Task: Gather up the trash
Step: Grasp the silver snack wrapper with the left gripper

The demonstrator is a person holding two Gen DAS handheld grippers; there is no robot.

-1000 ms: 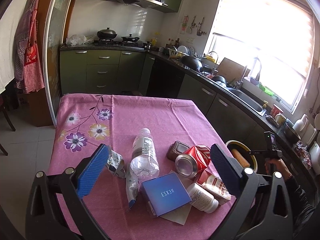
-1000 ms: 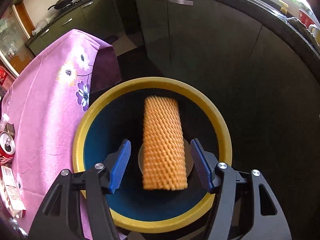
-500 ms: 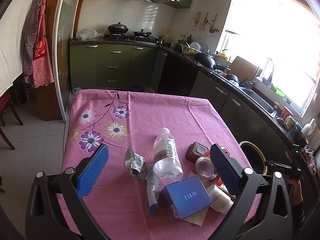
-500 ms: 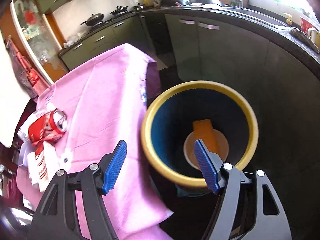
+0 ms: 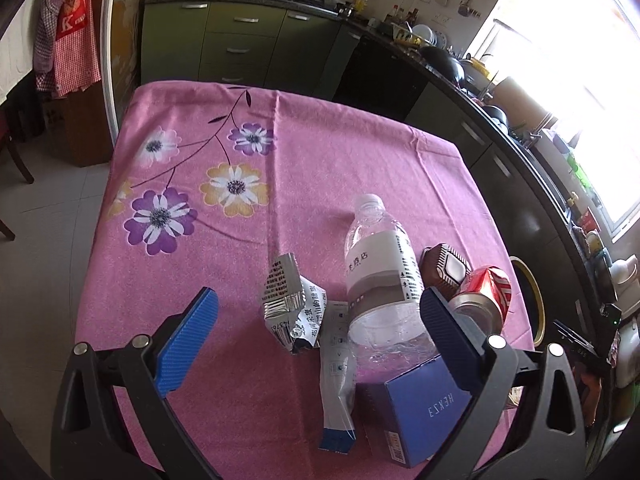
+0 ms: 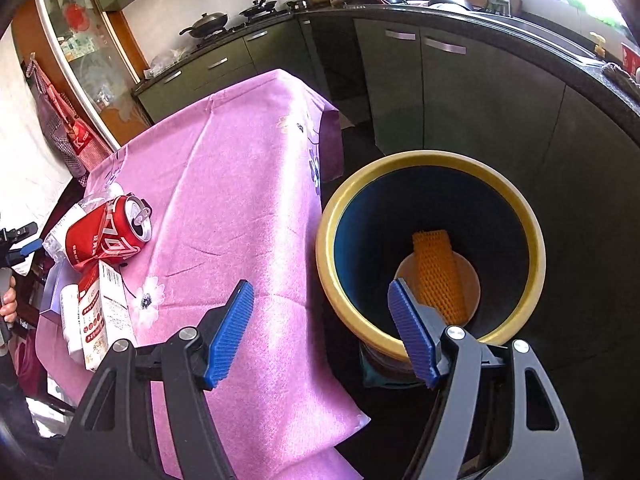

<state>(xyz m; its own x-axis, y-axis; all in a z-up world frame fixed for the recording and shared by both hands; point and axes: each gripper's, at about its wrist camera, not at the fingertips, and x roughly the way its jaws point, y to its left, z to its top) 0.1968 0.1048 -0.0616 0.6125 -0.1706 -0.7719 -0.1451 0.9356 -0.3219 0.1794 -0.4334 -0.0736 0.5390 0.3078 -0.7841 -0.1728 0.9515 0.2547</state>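
Both hand-held grippers wide, left (image 5: 316, 342) over bottle (image 5: 380, 280), right (image 6: 320, 336) alone shows bin's orange netting (image 6: 440, 276)

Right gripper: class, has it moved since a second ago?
Yes. The right gripper has pulled up and back from the yellow-rimmed bin, shifting toward the table.

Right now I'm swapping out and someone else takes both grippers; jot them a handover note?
Left gripper: open, empty, over the table pile.
Right gripper: open, empty, between tablecloth edge and bin.
Done: orange foam net lies in the bin.
Left on the table: water bottle, crushed red can, foil wrapper, blue box, brown pack, white sachet.
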